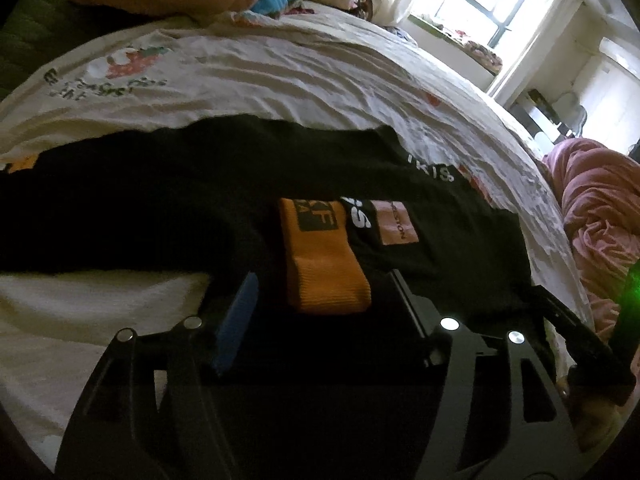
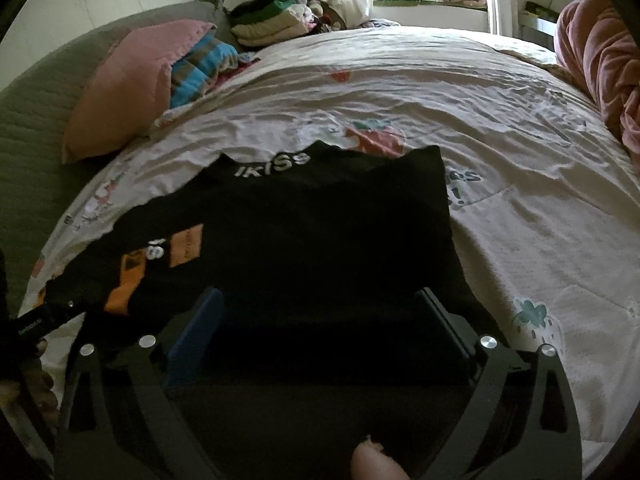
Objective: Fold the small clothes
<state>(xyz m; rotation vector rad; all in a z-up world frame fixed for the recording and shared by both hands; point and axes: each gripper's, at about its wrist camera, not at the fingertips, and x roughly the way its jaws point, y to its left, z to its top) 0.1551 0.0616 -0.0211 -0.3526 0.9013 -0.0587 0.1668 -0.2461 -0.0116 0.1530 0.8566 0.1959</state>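
Black tee partly folded on the bed, both grippers wide at its near edge

Black cotton fills the middle of both views: a small T-shirt (image 2: 304,220) lies on the bed's cream printed sheet (image 2: 500,128), with white lettering near its far edge and an orange knit band (image 1: 320,256) plus a pinkish patch (image 1: 394,222) on its front. Judging by its outline, at least 1 fold looks done: the right side ends in a straight edge, and the cloth seems doubled there. Toward the left it runs out long and flat, so that side looks unfolded, and the final fold into a compact packet is still to come.

The left gripper (image 1: 320,320) stands wide, its 2 fingers either side of the orange band at the shirt's near edge, closed on nothing. The right gripper (image 2: 320,320) is equally wide over the near hem, with dark cloth between its fingers but not pinched.

Fabric looks soft and limp, lightly rumpled. A stack of folded clothes (image 2: 272,20) sits at the far end of the bed beside a pink pillow (image 2: 132,84).
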